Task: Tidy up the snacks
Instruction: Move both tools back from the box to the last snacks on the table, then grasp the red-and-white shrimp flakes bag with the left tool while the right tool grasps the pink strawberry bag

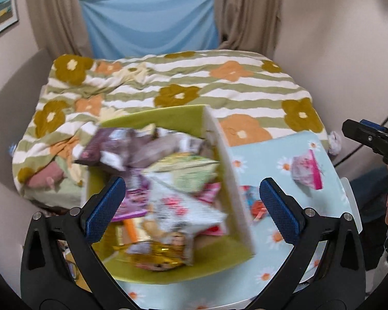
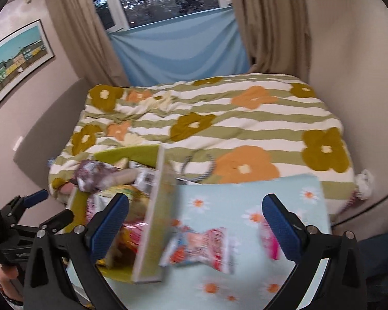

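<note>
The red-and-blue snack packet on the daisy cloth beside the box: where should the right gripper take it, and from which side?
Grip the red-and-blue snack packet across its narrow pinched middle, coming from above with the open right gripper. It lies flat on the daisy cloth, ends flared, so the waist looks like the slimmest hold. Approach from the side away from the green box, whose wall sits close.

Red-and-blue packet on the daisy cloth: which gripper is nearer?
Right. The right gripper frames the packet between its open fingers; the left gripper sits over the green box, packet off to its side.
</note>
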